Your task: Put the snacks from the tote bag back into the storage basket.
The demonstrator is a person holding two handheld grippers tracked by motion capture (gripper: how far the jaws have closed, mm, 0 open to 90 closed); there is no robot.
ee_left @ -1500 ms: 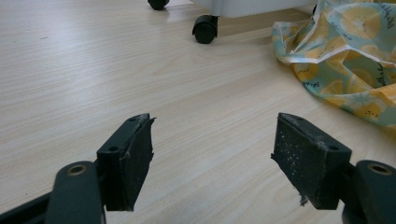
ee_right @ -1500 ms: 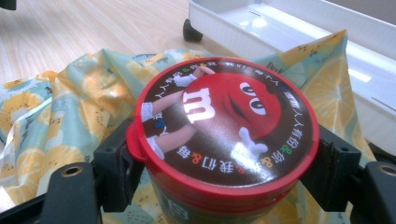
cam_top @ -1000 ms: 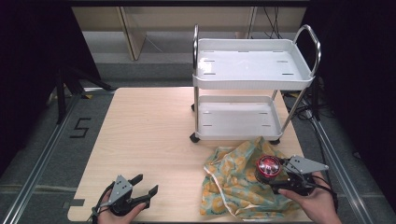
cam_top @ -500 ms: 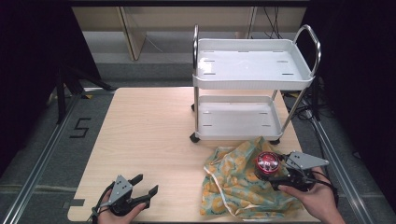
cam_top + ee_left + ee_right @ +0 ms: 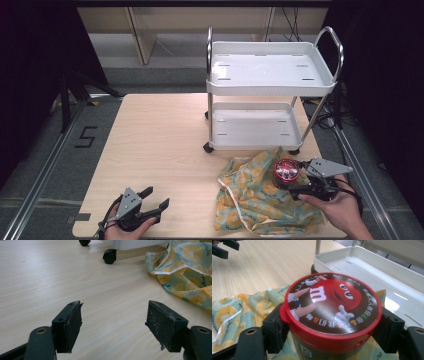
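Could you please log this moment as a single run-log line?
right hand-held gripper: shut on red-lidded round candy jar | jar: over yellow lemon-print cloth | left hand-held gripper: open, empty | white two-shelf cart: empty

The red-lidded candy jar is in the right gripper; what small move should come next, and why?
Probably lift the candy jar straight up off the lemon-print cloth. The right gripper is shut on it, and the white cart stands close behind.
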